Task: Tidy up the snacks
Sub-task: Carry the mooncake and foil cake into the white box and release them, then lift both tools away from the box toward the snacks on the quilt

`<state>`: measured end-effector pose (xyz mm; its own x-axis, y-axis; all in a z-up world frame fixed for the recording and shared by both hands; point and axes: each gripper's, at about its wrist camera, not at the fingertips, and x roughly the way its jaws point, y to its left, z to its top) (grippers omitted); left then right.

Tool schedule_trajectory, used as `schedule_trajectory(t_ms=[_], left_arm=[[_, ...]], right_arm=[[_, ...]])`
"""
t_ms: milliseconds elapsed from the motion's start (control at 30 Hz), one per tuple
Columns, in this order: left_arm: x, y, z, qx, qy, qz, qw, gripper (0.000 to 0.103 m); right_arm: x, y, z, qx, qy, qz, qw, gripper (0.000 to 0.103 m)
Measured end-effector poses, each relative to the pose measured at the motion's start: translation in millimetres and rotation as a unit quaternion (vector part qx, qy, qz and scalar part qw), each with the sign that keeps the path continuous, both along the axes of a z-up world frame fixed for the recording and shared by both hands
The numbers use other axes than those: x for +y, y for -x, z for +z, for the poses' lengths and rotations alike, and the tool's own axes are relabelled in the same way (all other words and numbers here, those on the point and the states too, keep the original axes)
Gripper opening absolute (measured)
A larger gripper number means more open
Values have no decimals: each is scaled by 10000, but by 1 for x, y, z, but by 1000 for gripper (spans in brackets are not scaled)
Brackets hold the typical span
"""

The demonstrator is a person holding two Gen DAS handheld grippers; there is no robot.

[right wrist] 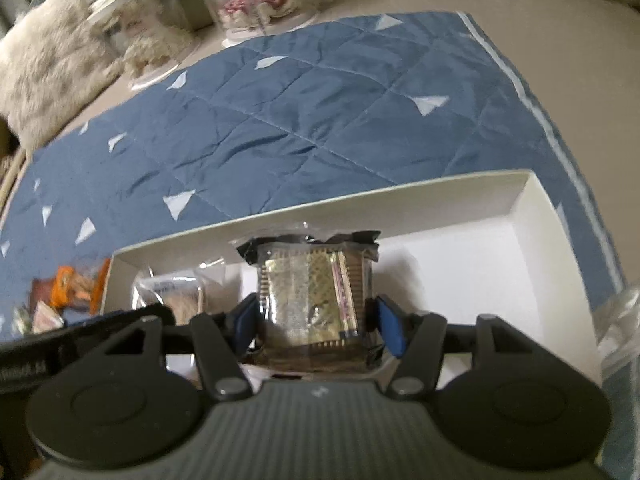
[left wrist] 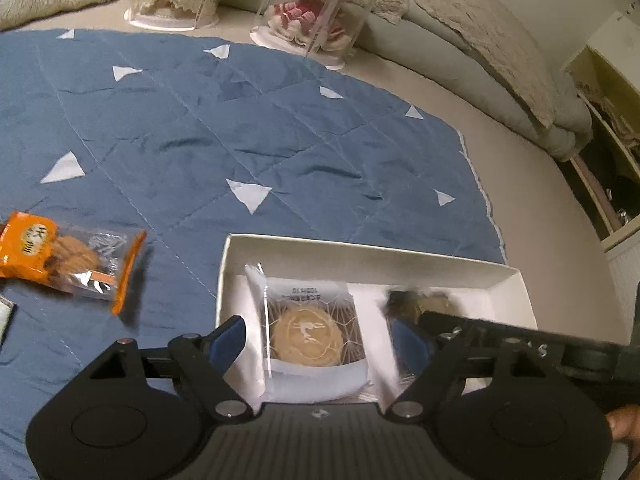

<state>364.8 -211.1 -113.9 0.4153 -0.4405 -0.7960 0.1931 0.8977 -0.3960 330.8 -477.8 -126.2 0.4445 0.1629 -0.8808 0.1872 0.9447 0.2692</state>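
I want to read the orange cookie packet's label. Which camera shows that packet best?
The left wrist view: the orange cookie packet lies whole and fairly sharp on the blue quilt, left of the white box. In the right wrist view it is only a small blurred patch at the box's left end.
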Motion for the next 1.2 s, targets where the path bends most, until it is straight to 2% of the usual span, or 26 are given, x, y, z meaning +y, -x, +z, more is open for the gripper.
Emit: schedule_trajectory(t_ms=[267, 633, 767, 1067, 1200], left_arm=[[-3, 14, 7, -70, -295, -175, 9994, 81], [-2, 40, 20, -101, -466, -234, 9986, 82], [-3, 51, 28, -158, -486, -270, 9983, 89], [4, 81, 49, -330, -549, -295, 9975, 94], [10, 91, 56, -359, -595, -279, 9972, 100]], right_arm=[[-1, 10, 12, -81, 145, 12, 9999, 74], [-3, 39, 24, -159, 249, 167, 9994, 77], [-6, 52, 30, -230, 335, 134, 9991, 78], [-9, 87, 49, -536, 394, 53, 9978, 84], [-9, 104, 59, -695, 422, 25, 9967, 90]])
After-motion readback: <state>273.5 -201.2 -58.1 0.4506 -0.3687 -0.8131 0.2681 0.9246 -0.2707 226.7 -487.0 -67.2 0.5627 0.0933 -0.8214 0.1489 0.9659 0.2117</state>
